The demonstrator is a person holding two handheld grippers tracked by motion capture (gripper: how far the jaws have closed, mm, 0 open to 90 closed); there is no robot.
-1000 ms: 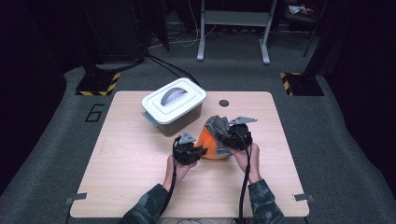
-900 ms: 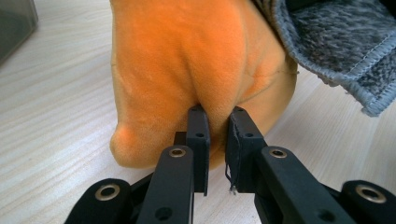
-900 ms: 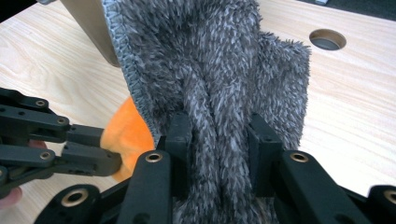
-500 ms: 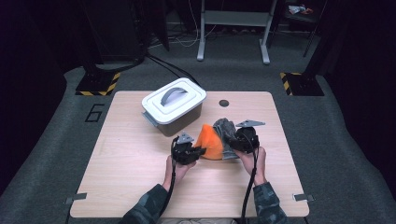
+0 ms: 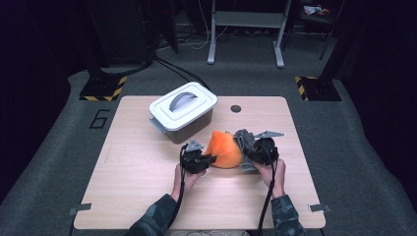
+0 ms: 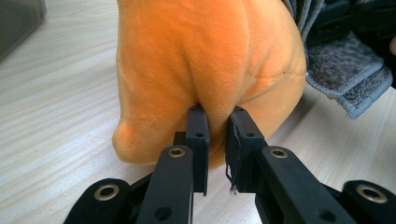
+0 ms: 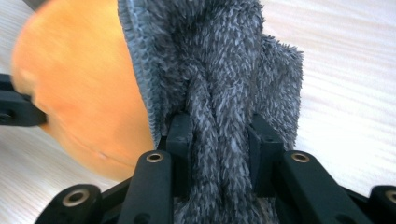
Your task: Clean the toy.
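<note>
My left gripper (image 6: 216, 116) jaws pinching orange plush fabric (image 6: 205, 60), right gripper (image 7: 218, 126) jaws clamped on grey fleece cloth (image 7: 219, 60), both on worktop (image 5: 137, 167)

In the high view the counter (image 5: 147, 196) fills the middle of the frame; the lidded box (image 5: 183, 110) sits on it left of centre toward the top; a small round disc (image 5: 236, 108) lies to its right; below them the plush cloth (image 5: 223, 149) rests on the counter, the left gripper (image 5: 209, 160) touching its left side, the towel (image 5: 244, 140) and right gripper (image 5: 253, 150) against its right side.
</note>
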